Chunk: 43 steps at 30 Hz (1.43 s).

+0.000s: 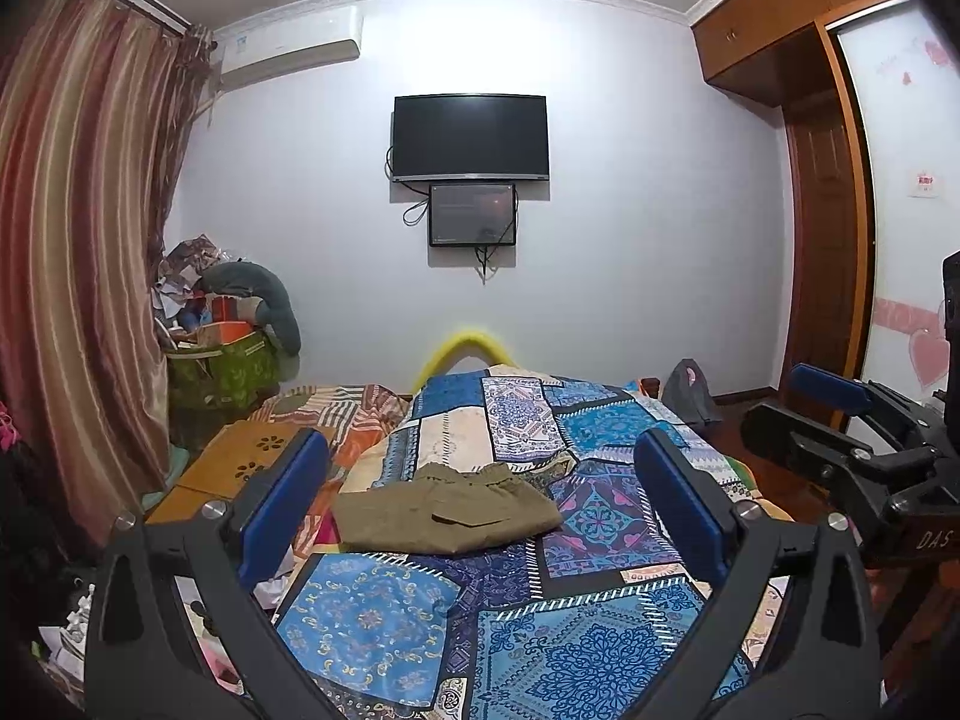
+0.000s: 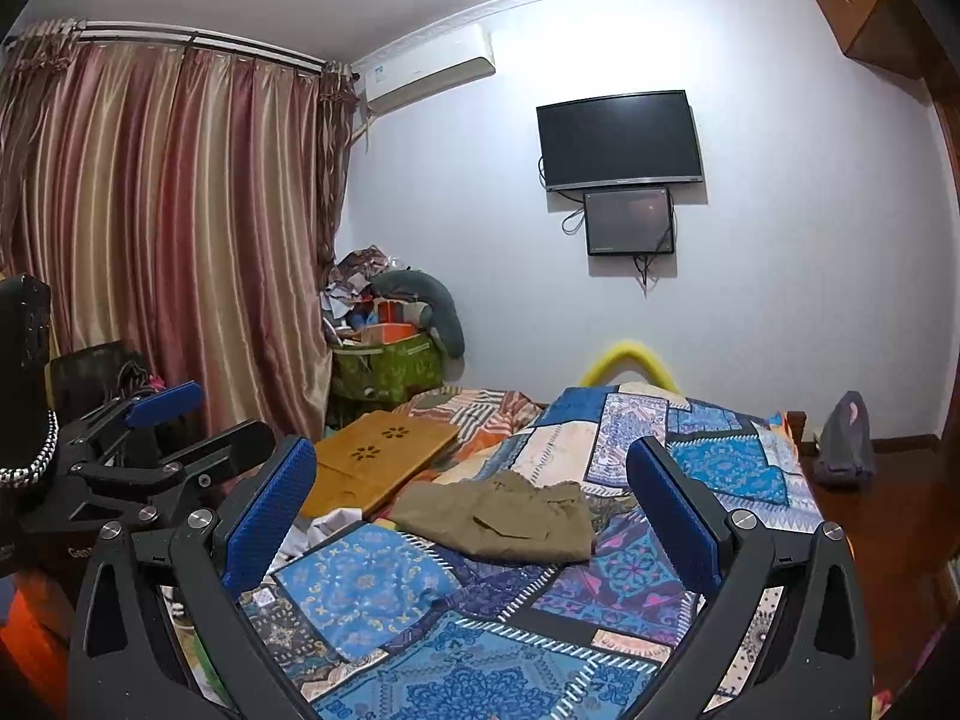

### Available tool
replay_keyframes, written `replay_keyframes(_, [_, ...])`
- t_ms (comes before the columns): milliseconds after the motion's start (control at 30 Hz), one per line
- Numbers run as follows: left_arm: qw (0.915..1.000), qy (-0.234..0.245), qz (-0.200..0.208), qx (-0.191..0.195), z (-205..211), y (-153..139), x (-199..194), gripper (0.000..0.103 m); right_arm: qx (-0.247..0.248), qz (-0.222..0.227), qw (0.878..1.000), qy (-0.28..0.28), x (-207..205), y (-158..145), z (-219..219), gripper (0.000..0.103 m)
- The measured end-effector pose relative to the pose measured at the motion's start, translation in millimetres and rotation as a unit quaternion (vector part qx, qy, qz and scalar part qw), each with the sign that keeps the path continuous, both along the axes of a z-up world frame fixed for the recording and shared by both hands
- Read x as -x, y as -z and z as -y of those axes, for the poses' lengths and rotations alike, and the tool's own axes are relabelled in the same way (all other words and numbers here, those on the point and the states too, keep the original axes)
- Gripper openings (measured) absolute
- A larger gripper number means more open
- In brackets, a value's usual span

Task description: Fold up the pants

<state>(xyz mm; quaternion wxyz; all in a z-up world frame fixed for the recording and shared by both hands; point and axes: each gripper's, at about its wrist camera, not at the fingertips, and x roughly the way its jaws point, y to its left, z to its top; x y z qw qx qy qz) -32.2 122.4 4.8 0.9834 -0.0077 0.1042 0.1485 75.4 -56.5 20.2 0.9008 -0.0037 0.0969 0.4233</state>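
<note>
Olive-brown pants (image 1: 447, 510) lie folded in a compact rectangle on the blue patchwork bedspread (image 1: 384, 612); they also show in the right wrist view (image 2: 504, 519). My left gripper (image 1: 480, 474) is open and empty, held back above the near part of the bed, apart from the pants. My right gripper (image 2: 474, 480) is open and empty too, also short of the pants. The right gripper shows at the right edge of the left wrist view (image 1: 840, 420), and the left gripper at the left of the right wrist view (image 2: 150, 426).
A wooden lap desk (image 2: 384, 456) lies on the bed's left side beside a striped quilt (image 1: 348, 414). A green bin (image 2: 390, 366) piled with clutter stands by the curtain (image 2: 168, 228). A grey bag (image 2: 846, 438) sits on the floor at right.
</note>
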Motion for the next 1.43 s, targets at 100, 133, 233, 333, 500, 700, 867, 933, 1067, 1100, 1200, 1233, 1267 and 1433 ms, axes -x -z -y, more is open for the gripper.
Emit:
replay_keyframes(100, [1.0,0.0,0.0,0.001,-1,0,0,0.103,0.0,0.001,1.0,0.002,-1,0,0,0.103])
replay_keyframes(133, [1.0,0.0,0.001,0.002,-1,0,0,0.103,0.0,0.001,1.0,0.002,-1,0,1,0.103])
replay_keyframes(233, [1.0,0.0,0.002,0.006,-2,0,0,0.103,-0.001,0.0,1.0,0.002,-1,1,1,0.103])
replay_keyframes(333, [1.0,0.001,0.001,0.008,-2,1,0,0.103,-0.001,-0.003,1.0,0.002,-2,2,1,0.103])
replay_keyframes(500, [0.9999,0.001,0.0,0.01,-1,2,-1,0.103,-0.002,-0.007,1.0,0.003,-3,2,2,0.103])
replay_keyframes(700, [0.9999,0.005,-0.001,0.011,-1,3,-2,0.103,-0.002,-0.006,1.0,0.004,-3,4,3,0.103])
replay_keyframes(867, [0.9998,0.008,-0.001,0.017,-1,4,-3,0.103,-0.002,-0.007,1.0,0.005,-3,3,2,0.103])
replay_keyframes(933, [0.9998,0.009,-0.003,0.018,-1,4,-4,0.103,-0.002,-0.009,1.0,0.004,-4,3,3,0.103])
replay_keyframes(1067, [0.9997,0.01,-0.004,0.023,-3,3,-5,0.103,-0.003,-0.01,1.0,0.004,-4,3,2,0.103])
replay_keyframes(1100, [0.9997,0.01,-0.005,0.023,-3,3,-6,0.103,-0.002,-0.011,1.0,0.004,-5,4,2,0.103])
replay_keyframes(1200, [0.9996,0.011,-0.008,0.026,-4,5,-7,0.103,-0.004,-0.013,1.0,0.005,-6,4,2,0.103])
replay_keyframes(1233, [0.9995,0.012,-0.009,0.026,-4,5,-8,0.103,-0.003,-0.014,1.0,0.005,-6,3,2,0.103])
replay_keyframes(1267, [0.9995,0.012,-0.01,0.026,-4,5,-9,0.103,-0.003,-0.014,1.0,0.005,-6,3,2,0.103])
replay_keyframes(1433, [0.9996,0.012,-0.01,0.024,-4,5,-11,0.103,-0.003,-0.013,1.0,0.006,-5,3,0,0.103])
